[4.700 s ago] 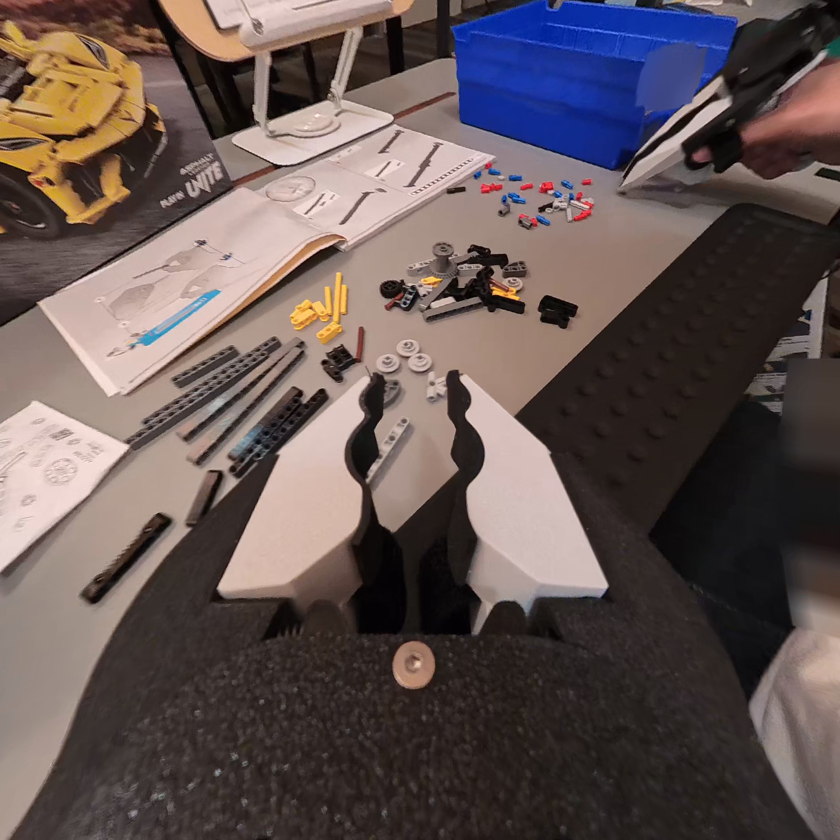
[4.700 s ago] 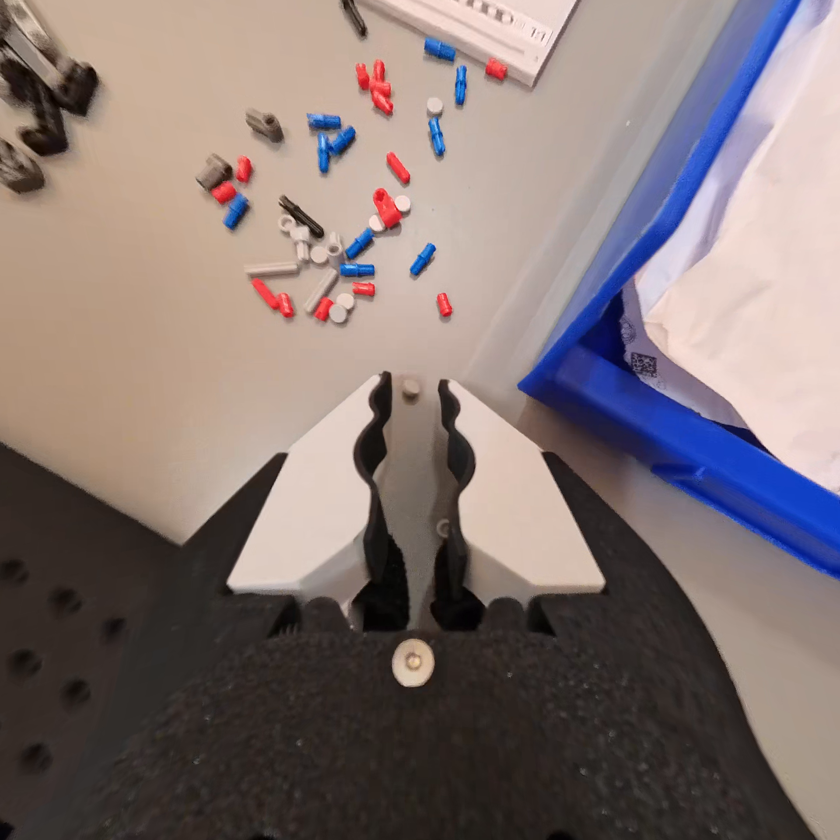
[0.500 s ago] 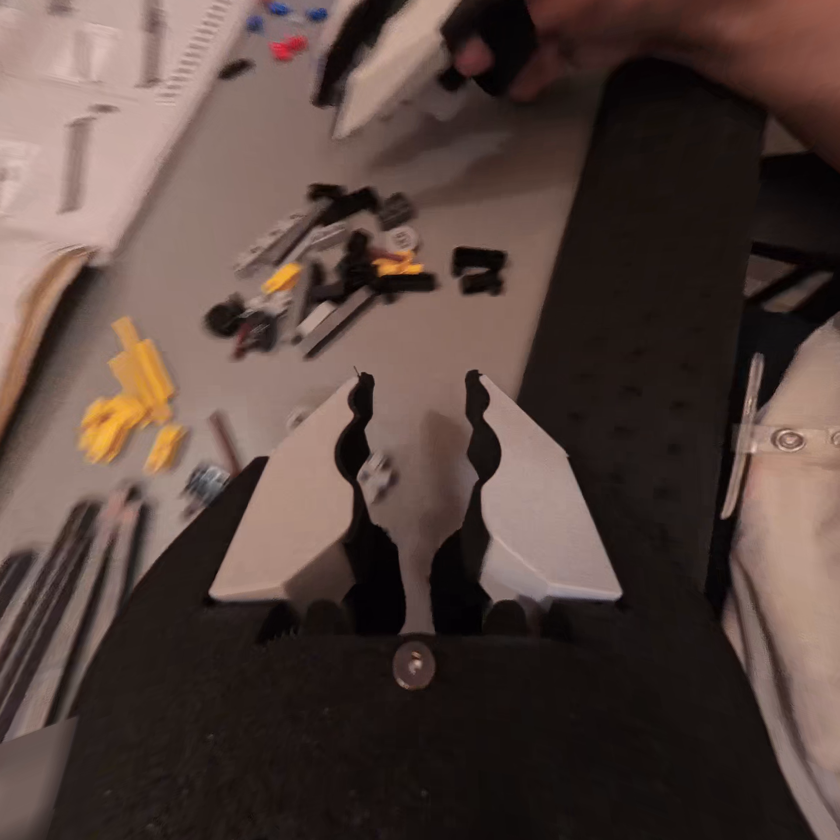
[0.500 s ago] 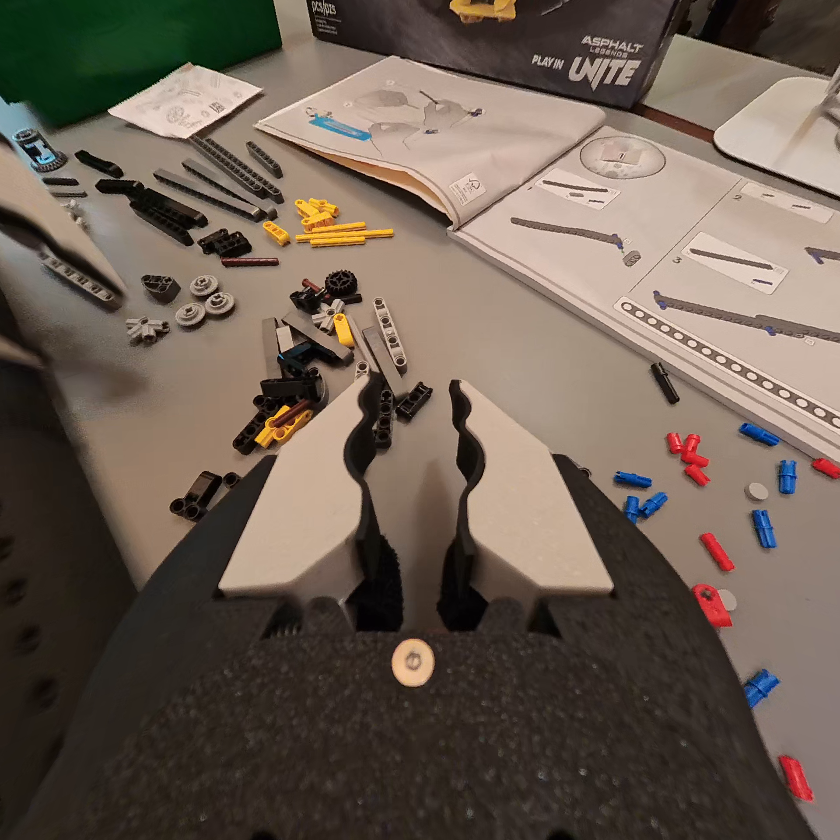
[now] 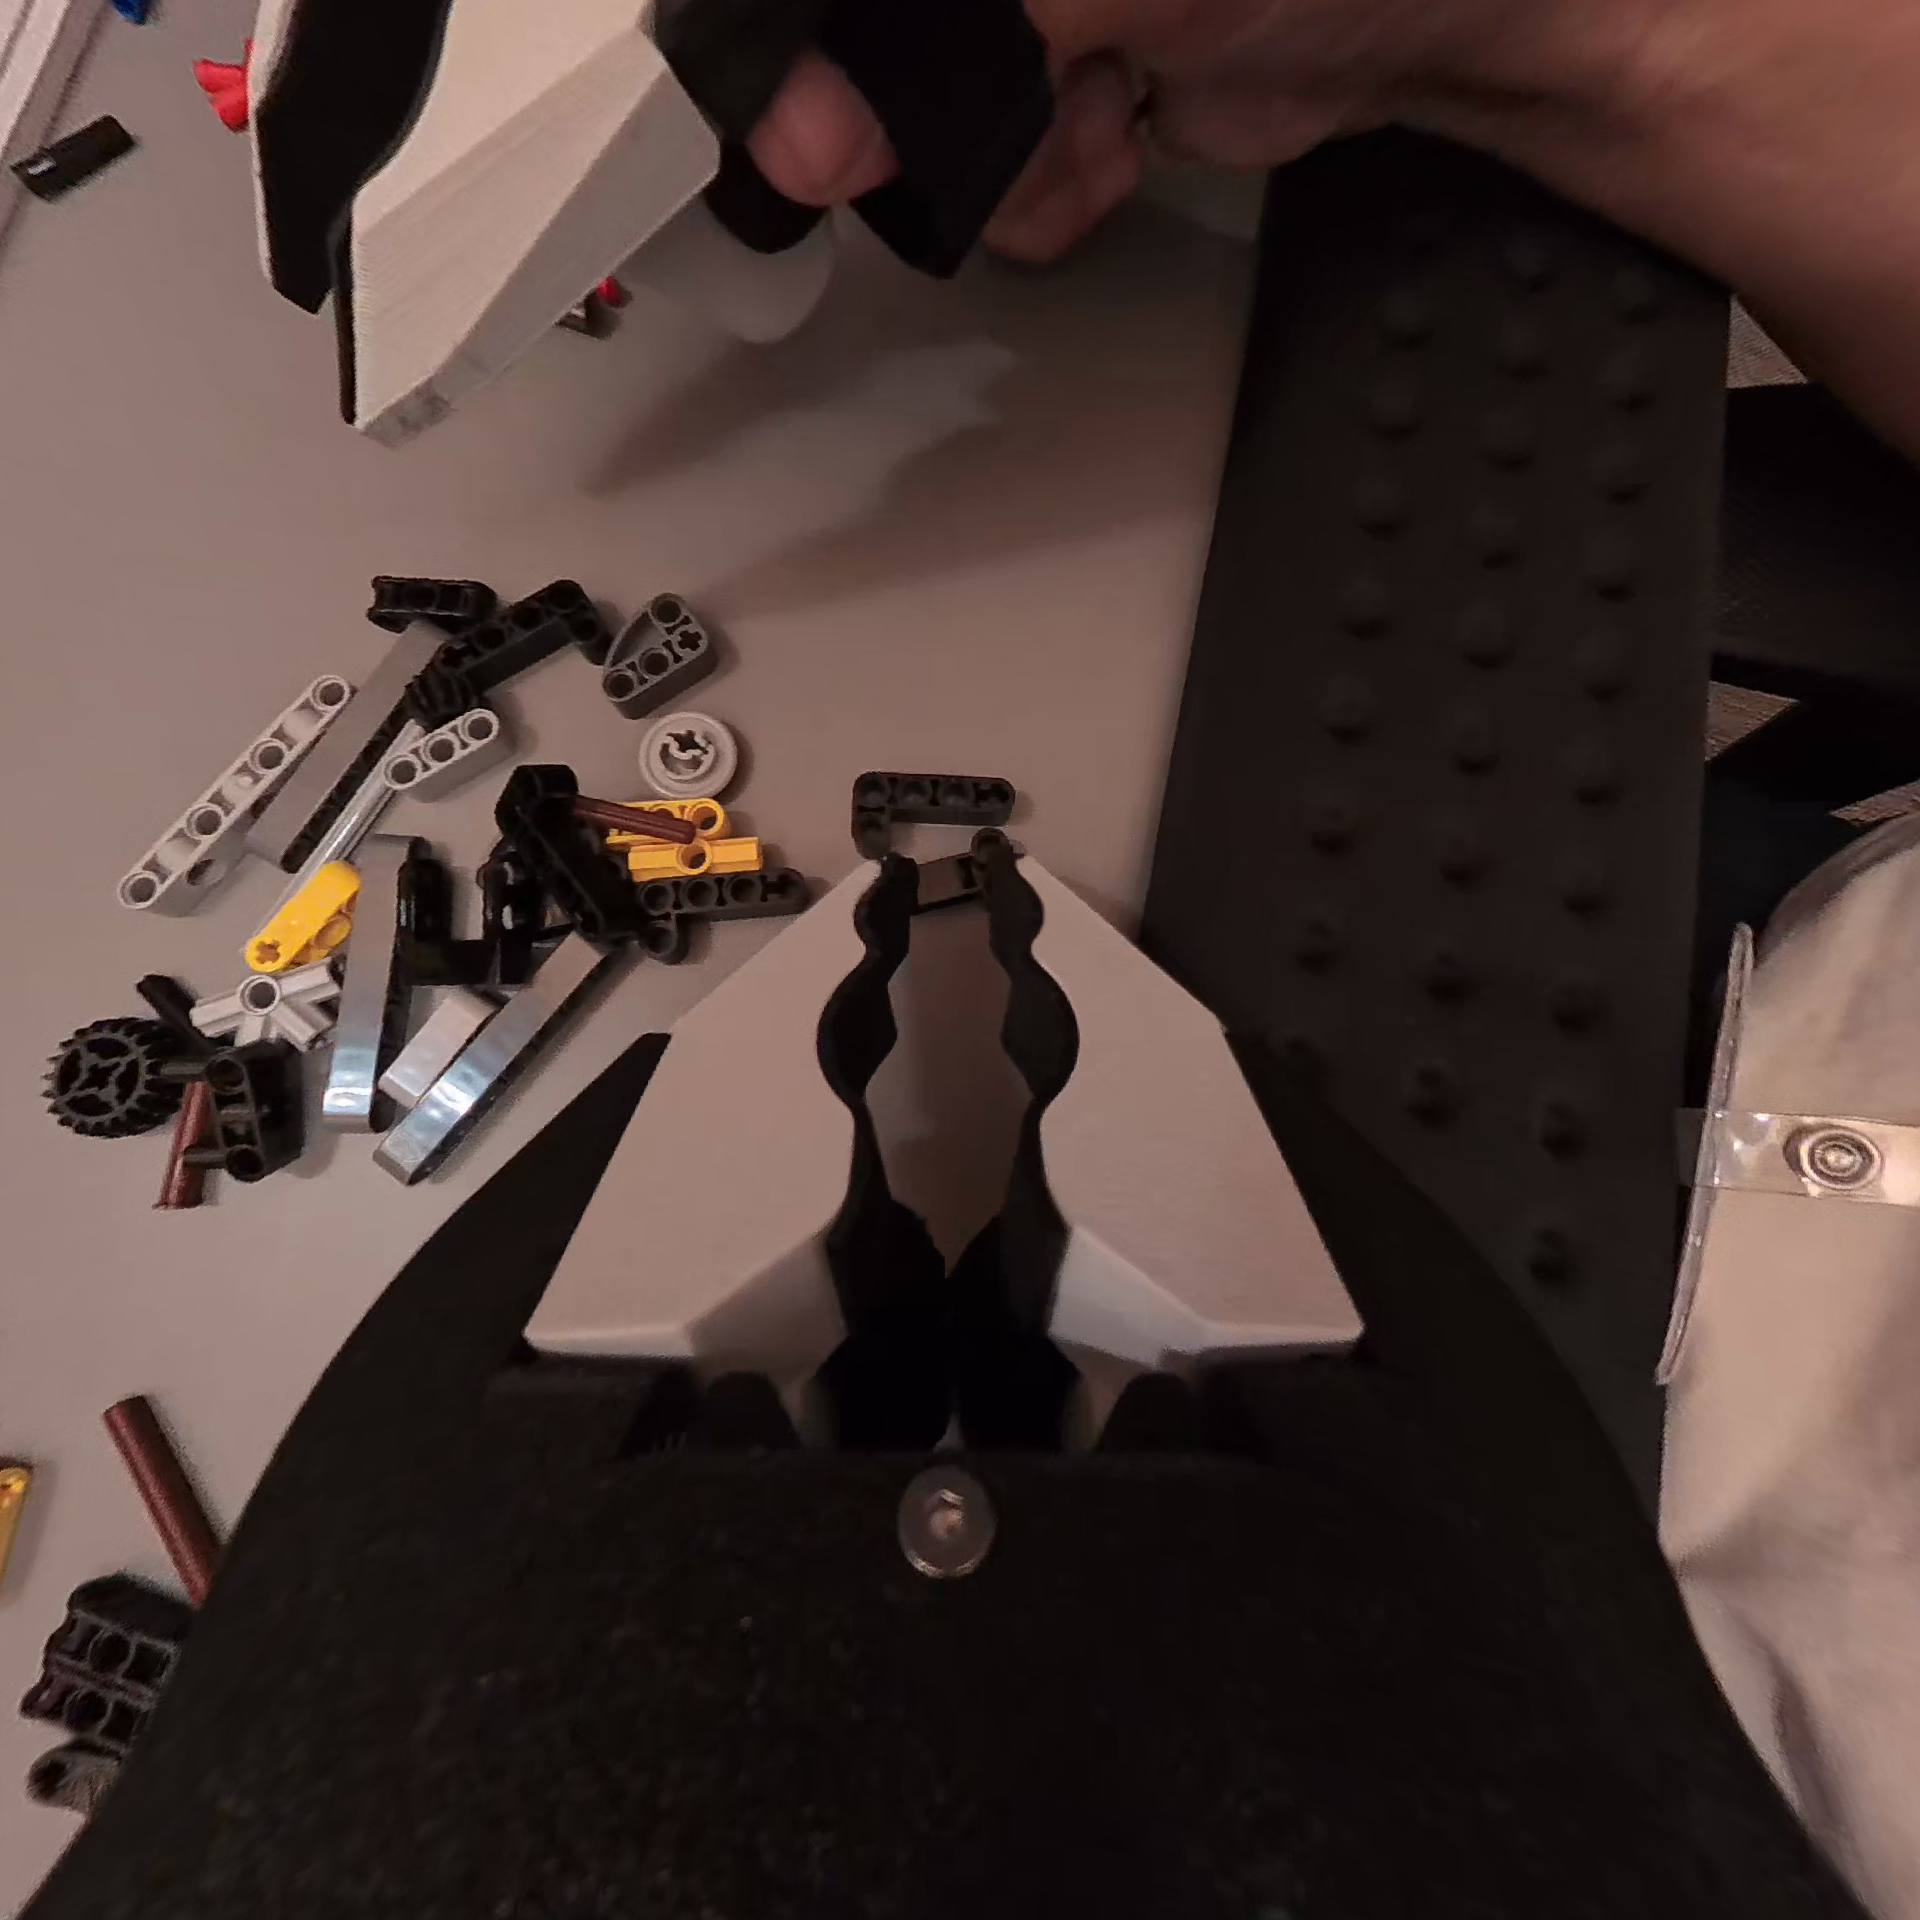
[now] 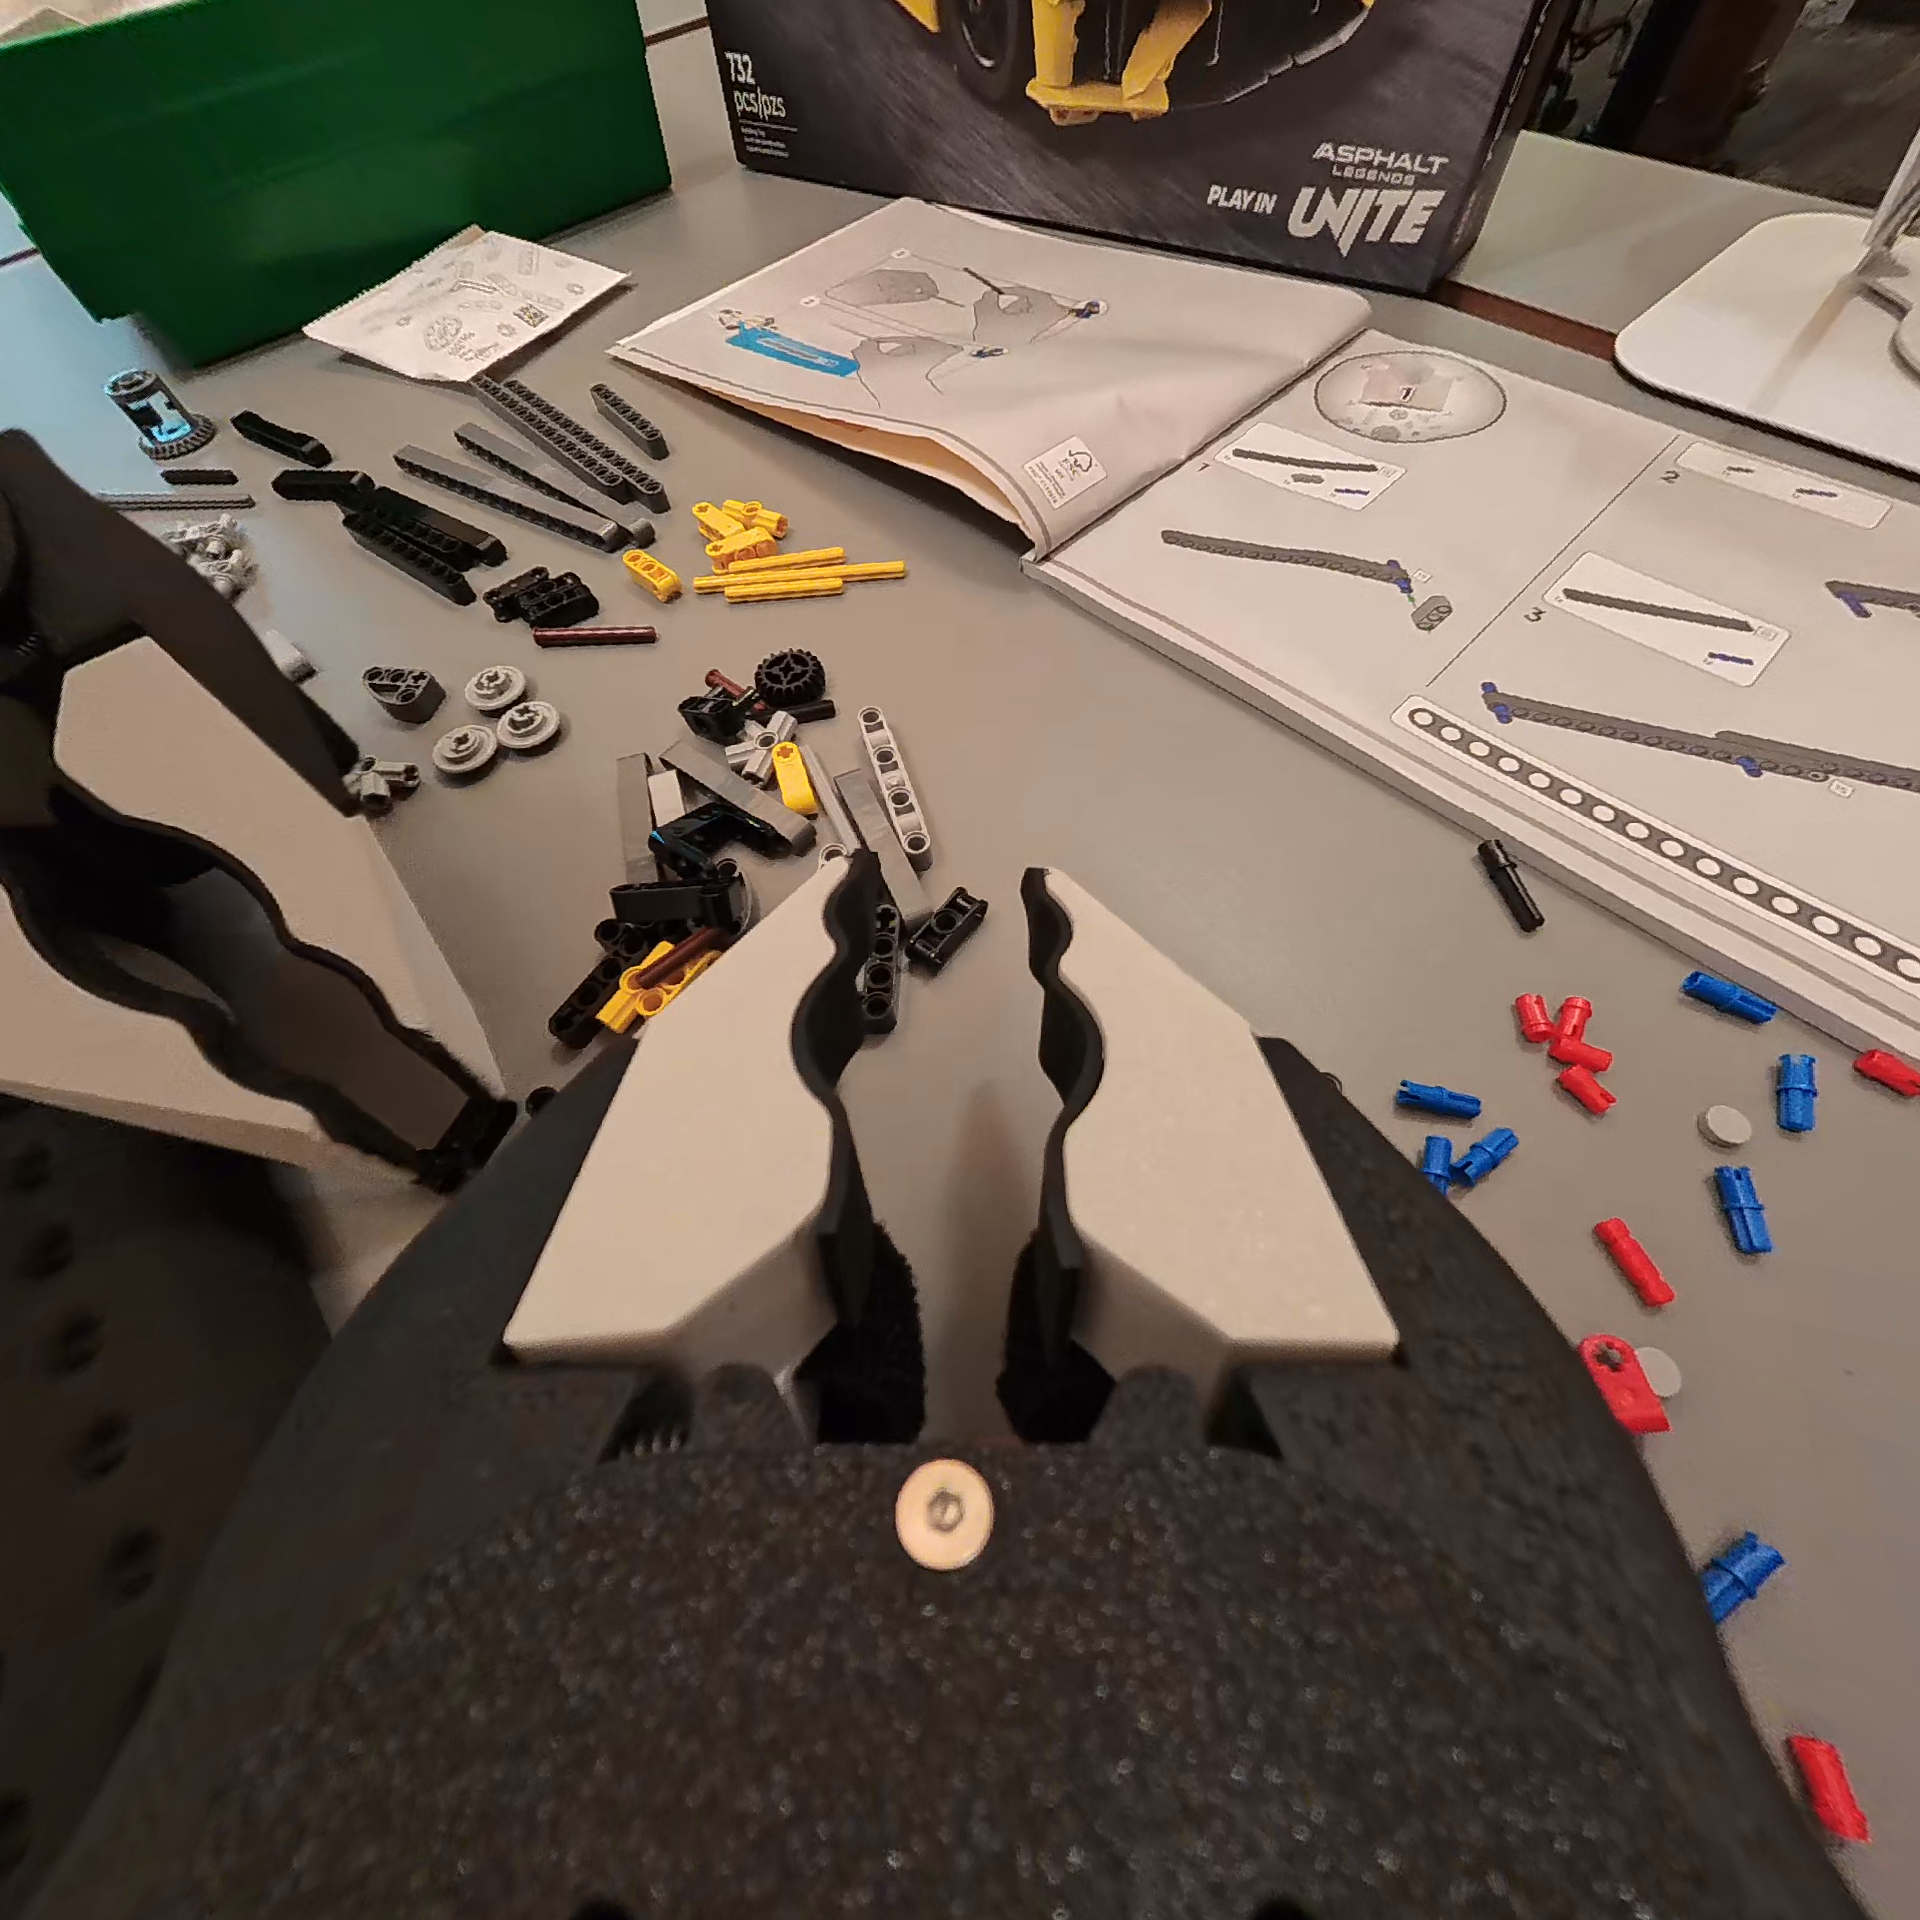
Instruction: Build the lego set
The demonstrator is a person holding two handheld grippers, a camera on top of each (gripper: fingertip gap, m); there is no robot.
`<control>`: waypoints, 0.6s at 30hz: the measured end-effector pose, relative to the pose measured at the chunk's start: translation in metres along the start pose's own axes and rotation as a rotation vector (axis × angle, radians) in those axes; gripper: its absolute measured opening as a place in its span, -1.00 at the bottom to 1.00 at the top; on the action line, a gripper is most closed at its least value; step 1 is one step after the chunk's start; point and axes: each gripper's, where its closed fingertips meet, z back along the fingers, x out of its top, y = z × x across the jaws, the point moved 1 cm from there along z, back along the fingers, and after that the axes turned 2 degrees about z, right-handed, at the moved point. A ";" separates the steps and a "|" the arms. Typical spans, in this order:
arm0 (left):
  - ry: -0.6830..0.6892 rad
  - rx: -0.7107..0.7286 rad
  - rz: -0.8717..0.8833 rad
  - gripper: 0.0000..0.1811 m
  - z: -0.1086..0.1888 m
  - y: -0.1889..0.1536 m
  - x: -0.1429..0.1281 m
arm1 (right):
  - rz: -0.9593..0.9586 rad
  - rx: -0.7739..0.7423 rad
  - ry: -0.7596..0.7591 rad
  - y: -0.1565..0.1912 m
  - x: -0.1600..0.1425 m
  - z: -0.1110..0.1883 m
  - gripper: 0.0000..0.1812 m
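The left gripper (image 5: 943, 868) has its tips down on the grey table (image 5: 156, 436), closed in around a small black beam (image 5: 945, 878) that lies at the 3 o'clock edge of the mixed pile of parts (image 5: 457, 883). The jaws stand narrow at the tips with the beam bridging them; I judge it pinched, though whether it is lifted yet I cannot tell. Just beyond it, at 12 o'clock, lies a black L-shaped beam (image 5: 930, 805), close enough to get nudged.

The right gripper (image 6: 940, 914) hovers over the same pile from the other side, jaws parted and nothing between them. A short black connector (image 6: 948, 928) sits on the table just past its tips.

The open instruction booklet (image 6: 1507, 582) lies at 1 o'clock from the right gripper, with the long dark beams (image 6: 540, 468) at 11 o'clock and the blue and red pins (image 6: 1590, 1132) scattered at 3 o'clock. The set box (image 6: 1143, 114) stands at the back.

These pieces look to me light, hard and glossy, so they will likely skate or flip if squeezed off-centre. A beam like this is best taken across its 2 flat long sides near the middle, not by its rounded ends, and held square so it does not pivot.
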 end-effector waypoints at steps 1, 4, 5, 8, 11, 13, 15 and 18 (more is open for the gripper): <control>-0.003 0.012 0.000 -0.88 0.001 0.001 0.000 | -0.002 0.001 0.000 0.000 0.000 0.000 -0.69; -0.013 0.017 0.000 -0.77 0.003 0.001 0.000 | -0.004 0.005 -0.001 0.000 0.000 0.000 -0.69; -0.012 0.020 0.000 -0.70 0.003 0.001 0.001 | -0.003 0.005 0.000 0.000 0.000 0.000 -0.69; 0.005 0.011 -0.002 -0.67 0.000 0.000 -0.001 | -0.002 0.009 0.006 0.001 -0.001 -0.001 -0.69; 0.035 0.035 -0.017 -0.73 -0.005 0.003 -0.004 | 0.001 0.009 0.016 0.002 -0.003 -0.002 -0.69; 0.034 0.033 -0.028 -0.74 -0.006 0.002 -0.002 | 0.002 0.010 0.019 0.002 -0.003 -0.002 -0.69; 0.018 0.034 -0.040 -0.74 -0.005 0.001 0.000 | 0.002 0.008 0.021 0.001 -0.004 -0.002 -0.69; 0.008 0.080 -0.046 -0.74 0.009 0.009 -0.002 | -0.001 0.008 0.021 0.001 -0.004 -0.002 -0.69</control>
